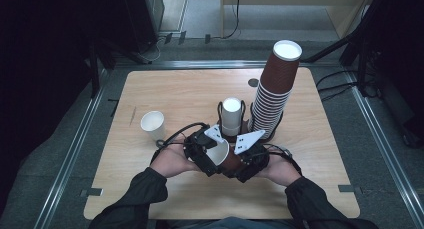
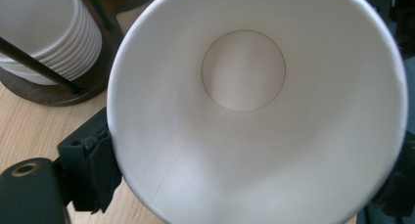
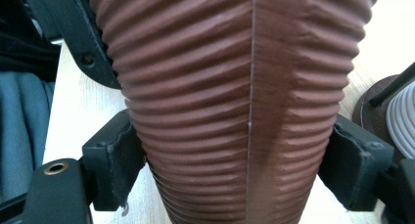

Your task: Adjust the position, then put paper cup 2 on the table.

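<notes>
Though wide, right gripper [image 3: 235, 180] around brown cup [image 3: 235, 101]

A lab recording bay: bare wooden table [image 1: 165, 89] on grey floor; metal floor rails [image 1: 75, 144]; trailing cables [image 1: 340, 84].

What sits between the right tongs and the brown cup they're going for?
Nothing visible. In the right gripper view the right tongs already straddle the brown cup, and their pads lie directly against its ribbed wall on both sides. The white cup stack stands apart behind it.
</notes>
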`<state>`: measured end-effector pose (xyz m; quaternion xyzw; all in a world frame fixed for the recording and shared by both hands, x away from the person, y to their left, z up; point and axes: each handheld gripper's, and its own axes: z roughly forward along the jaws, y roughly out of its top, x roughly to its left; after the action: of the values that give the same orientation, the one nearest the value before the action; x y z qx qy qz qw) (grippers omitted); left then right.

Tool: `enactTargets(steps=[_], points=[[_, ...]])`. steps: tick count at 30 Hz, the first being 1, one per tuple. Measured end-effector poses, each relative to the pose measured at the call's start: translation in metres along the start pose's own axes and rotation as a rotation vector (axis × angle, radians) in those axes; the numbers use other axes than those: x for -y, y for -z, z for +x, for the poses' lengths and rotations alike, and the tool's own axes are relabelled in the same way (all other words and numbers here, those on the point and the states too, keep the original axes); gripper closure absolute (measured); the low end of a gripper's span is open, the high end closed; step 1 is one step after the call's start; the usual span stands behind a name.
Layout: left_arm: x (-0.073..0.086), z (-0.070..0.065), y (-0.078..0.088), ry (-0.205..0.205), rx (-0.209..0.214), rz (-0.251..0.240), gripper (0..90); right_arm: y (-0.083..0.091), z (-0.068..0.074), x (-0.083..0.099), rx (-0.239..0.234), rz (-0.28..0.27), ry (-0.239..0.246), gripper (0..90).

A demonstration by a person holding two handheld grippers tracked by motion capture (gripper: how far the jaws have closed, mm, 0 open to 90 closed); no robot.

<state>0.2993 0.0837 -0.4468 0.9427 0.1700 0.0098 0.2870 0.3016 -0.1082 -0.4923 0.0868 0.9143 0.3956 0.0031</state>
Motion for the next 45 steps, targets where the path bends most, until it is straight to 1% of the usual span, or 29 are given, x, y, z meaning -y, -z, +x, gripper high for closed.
enactTargets(steps=[3,6,7,9,10,11,15,18,19,22,24,25,26,27,28,31,32,35,37,38,40,41,42,45], points=[[0.0,-0.001,-0.001,-0.003,-0.006,-0.014,5.6,0.0,-0.001,0.0,-0.003,0.003,-0.003,19.4],[0.002,0.001,0.001,0.01,0.002,-0.038,4.6,0.003,-0.001,0.0,-0.001,-0.007,-0.004,19.3],[0.002,0.002,0.001,0.014,0.001,-0.045,3.0,0.004,-0.002,0.0,-0.001,-0.013,-0.003,19.3],[0.004,0.003,0.004,0.025,0.02,-0.068,2.3,0.006,-0.003,0.0,0.01,-0.02,-0.006,19.4],[0.005,0.004,0.005,0.028,0.016,-0.077,1.7,0.008,-0.004,0.001,0.008,-0.021,-0.01,19.3],[0.006,0.005,0.006,0.03,0.02,-0.078,1.7,0.009,-0.004,0.001,0.015,-0.024,-0.008,19.3],[0.008,0.006,0.009,0.035,0.02,-0.096,1.8,0.013,-0.007,0.003,0.019,-0.021,-0.022,19.3],[0.01,0.006,0.01,0.024,0.018,-0.101,1.8,0.016,-0.009,0.004,0.025,-0.027,-0.032,19.2],[0.011,0.006,0.011,0.027,0.018,-0.106,1.8,0.018,-0.008,0.005,0.025,-0.024,-0.041,19.3],[0.015,0.008,0.012,0.032,0.024,-0.113,1.8,0.022,-0.009,0.005,0.038,-0.038,-0.037,19.2],[0.018,0.008,0.013,0.023,0.044,-0.131,2.0,0.026,-0.01,0.006,0.038,-0.046,-0.05,19.2],[0.018,0.008,0.014,0.016,0.042,-0.133,2.5,0.027,-0.012,0.006,0.045,-0.054,-0.044,19.2],[0.02,0.008,0.015,0.021,0.042,-0.14,2.7,0.028,-0.012,0.006,0.039,-0.05,-0.054,19.2],[0.021,0.008,0.015,0.021,0.037,-0.143,2.7,0.031,-0.012,0.006,0.044,-0.053,-0.059,19.2],[0.023,0.009,0.016,0.035,0.031,-0.158,2.7,0.032,-0.013,0.007,0.043,-0.058,-0.06,19.2],[0.028,0.011,0.019,0.048,0.02,-0.189,2.8,0.036,-0.015,0.007,0.053,-0.075,-0.062,19.2],[0.03,0.011,0.02,0.056,0.023,-0.204,3.2,0.037,-0.015,0.007,0.054,-0.08,-0.062,19.2],[0.033,0.012,0.02,0.068,0.025,-0.225,3.4,0.039,-0.017,0.007,0.055,-0.093,-0.06,19.2],[0.035,0.011,0.021,0.068,0.029,-0.245,3.3,0.04,-0.017,0.008,0.053,-0.088,-0.064,19.1],[0.036,0.01,0.022,0.067,0.027,-0.263,3.3,0.04,-0.017,0.008,0.056,-0.09,-0.066,19.1],[0.036,0.01,0.024,0.081,0.041,-0.3,2.8,0.041,-0.017,0.007,0.055,-0.104,-0.07,19.1],[0.036,0.01,0.025,0.079,0.039,-0.313,2.7,0.042,-0.017,0.007,0.054,-0.108,-0.068,19.1],[0.035,0.009,0.026,0.087,0.044,-0.332,2.7,0.042,-0.016,0.007,0.051,-0.113,-0.07,19.2],[0.033,0.009,0.026,0.1,0.06,-0.357,1.7,0.039,-0.015,0.005,0.034,-0.127,-0.063,19.1]])
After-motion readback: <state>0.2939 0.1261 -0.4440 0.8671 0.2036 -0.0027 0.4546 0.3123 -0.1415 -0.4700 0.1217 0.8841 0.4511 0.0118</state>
